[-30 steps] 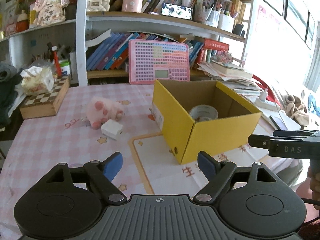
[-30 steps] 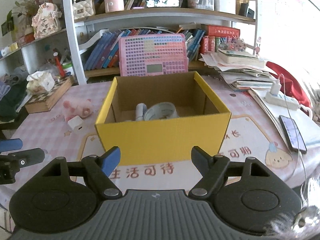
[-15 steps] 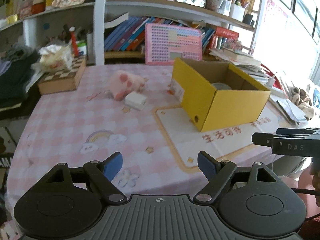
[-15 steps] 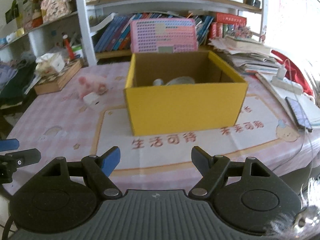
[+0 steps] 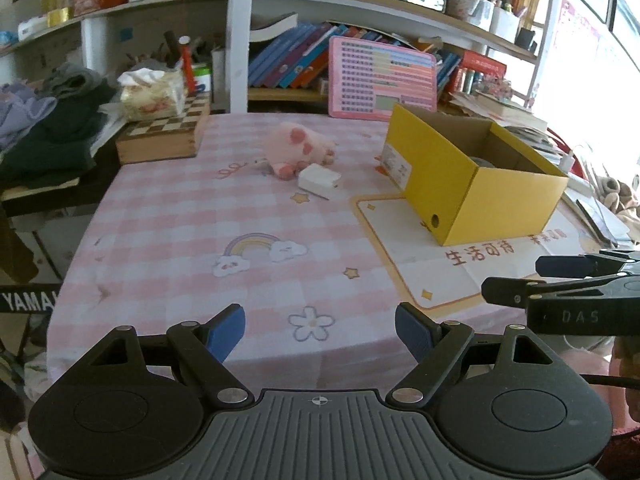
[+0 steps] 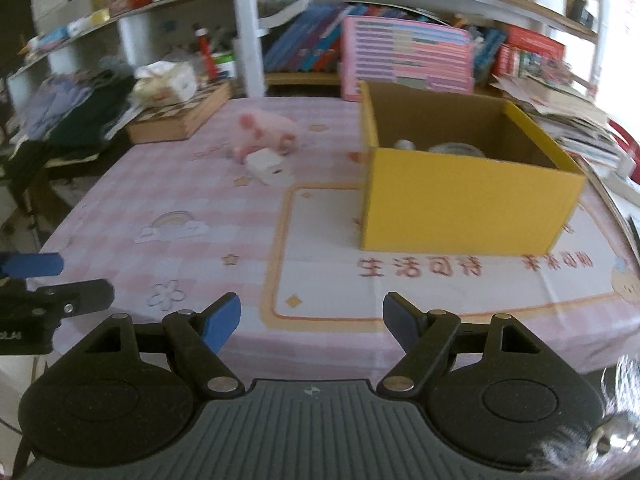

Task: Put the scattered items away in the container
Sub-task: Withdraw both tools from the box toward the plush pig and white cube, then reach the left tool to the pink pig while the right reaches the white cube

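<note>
An open yellow cardboard box (image 5: 476, 188) (image 6: 464, 200) stands on the pink checked tablecloth (image 5: 192, 220), with a roll of tape (image 6: 456, 148) and a small white item inside. A pink plush pig (image 5: 298, 148) (image 6: 266, 128) lies left of the box, with a white charger block (image 5: 319, 180) (image 6: 267, 165) in front of it. My left gripper (image 5: 320, 330) is open and empty at the table's near edge. My right gripper (image 6: 311, 320) is open and empty, also at the near edge, and it shows from the side in the left wrist view (image 5: 560, 296).
A wooden chessboard box (image 5: 164, 136) with a tissue pack on it sits at the back left. A pink keyboard toy (image 5: 380, 80) leans against the bookshelf behind the box. Papers and books pile up at the right (image 6: 572, 128). Dark clothes lie at the left (image 5: 52, 128).
Both grippers have pulled back from the box toward the table's near edge, so the box, pig and charger look farther away. Both stay open and empty.
</note>
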Action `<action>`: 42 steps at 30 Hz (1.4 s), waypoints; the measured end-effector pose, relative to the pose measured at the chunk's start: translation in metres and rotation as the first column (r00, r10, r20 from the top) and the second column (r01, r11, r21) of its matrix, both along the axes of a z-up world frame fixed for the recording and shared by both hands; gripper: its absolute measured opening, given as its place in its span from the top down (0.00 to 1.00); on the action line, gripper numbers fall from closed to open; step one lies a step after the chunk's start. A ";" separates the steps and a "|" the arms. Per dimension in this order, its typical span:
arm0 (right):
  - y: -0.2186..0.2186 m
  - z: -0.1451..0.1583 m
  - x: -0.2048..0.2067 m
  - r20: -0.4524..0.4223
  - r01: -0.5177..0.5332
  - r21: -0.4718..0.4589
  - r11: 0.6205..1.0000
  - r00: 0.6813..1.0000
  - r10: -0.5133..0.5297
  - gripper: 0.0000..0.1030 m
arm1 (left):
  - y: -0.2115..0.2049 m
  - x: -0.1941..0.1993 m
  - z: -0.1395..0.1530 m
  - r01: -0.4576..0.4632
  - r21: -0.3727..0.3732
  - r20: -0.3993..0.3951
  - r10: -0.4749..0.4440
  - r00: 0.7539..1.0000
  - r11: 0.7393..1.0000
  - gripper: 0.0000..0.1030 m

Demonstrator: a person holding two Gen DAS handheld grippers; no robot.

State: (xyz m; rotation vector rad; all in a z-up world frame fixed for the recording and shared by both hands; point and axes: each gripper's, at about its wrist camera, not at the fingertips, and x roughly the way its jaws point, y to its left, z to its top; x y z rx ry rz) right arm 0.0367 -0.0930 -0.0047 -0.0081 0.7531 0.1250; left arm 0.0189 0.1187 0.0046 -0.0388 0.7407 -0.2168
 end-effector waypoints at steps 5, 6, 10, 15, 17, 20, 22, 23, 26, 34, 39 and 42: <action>0.013 0.005 0.007 0.008 -0.043 -0.017 0.999 0.999 0.043 0.22 | 0.009 0.004 0.002 -0.025 -0.006 0.007 0.025 1.000 1.000 0.18; 0.014 0.006 0.009 0.009 -0.048 -0.019 0.999 0.999 0.049 0.22 | 0.010 0.006 0.003 -0.026 -0.009 0.008 0.026 1.000 1.000 0.18; 0.020 0.008 0.018 0.014 -0.075 -0.028 0.997 0.997 0.075 0.22 | 0.010 0.012 0.002 -0.021 -0.004 0.011 0.021 1.000 1.000 0.18; 0.030 0.008 0.036 0.019 -0.125 -0.032 0.992 0.992 0.126 0.22 | 0.012 0.023 0.002 -0.035 0.010 0.012 0.035 0.999 0.999 0.17; 0.034 0.008 0.044 0.026 -0.144 -0.034 0.989 0.989 0.145 0.22 | 0.014 0.029 0.003 -0.048 0.016 0.016 0.048 0.999 0.999 0.17; 0.038 0.007 0.062 0.026 -0.175 -0.036 0.984 0.984 0.176 0.23 | 0.017 0.043 0.004 -0.063 0.032 0.020 0.062 0.998 0.998 0.17; 0.042 0.006 0.075 0.026 -0.198 -0.039 0.979 0.980 0.199 0.25 | 0.018 0.053 0.005 -0.068 0.040 0.024 0.067 0.997 0.997 0.17; 0.044 0.006 0.082 0.029 -0.213 -0.044 0.976 0.976 0.214 0.25 | 0.018 0.059 0.006 -0.069 0.043 0.029 0.068 0.997 0.997 0.17; 0.052 0.004 0.102 0.037 -0.257 -0.072 0.964 0.965 0.260 0.26 | 0.018 0.077 0.006 -0.068 0.048 0.034 0.067 0.997 0.997 0.17; 0.059 -0.011 0.161 -0.005 -0.289 -0.076 0.954 0.957 0.289 0.32 | 0.018 0.140 0.006 -0.043 0.066 0.041 0.041 0.998 0.997 0.08; 0.065 -0.028 0.192 -0.064 -0.316 -0.042 0.948 0.947 0.313 0.29 | 0.012 0.189 0.000 0.023 0.058 0.015 -0.024 1.000 0.998 0.05; 0.069 -0.036 0.209 -0.085 -0.283 -0.041 0.958 0.957 0.278 0.27 | 0.003 0.219 -0.009 0.070 0.057 -0.014 -0.070 0.997 0.996 0.05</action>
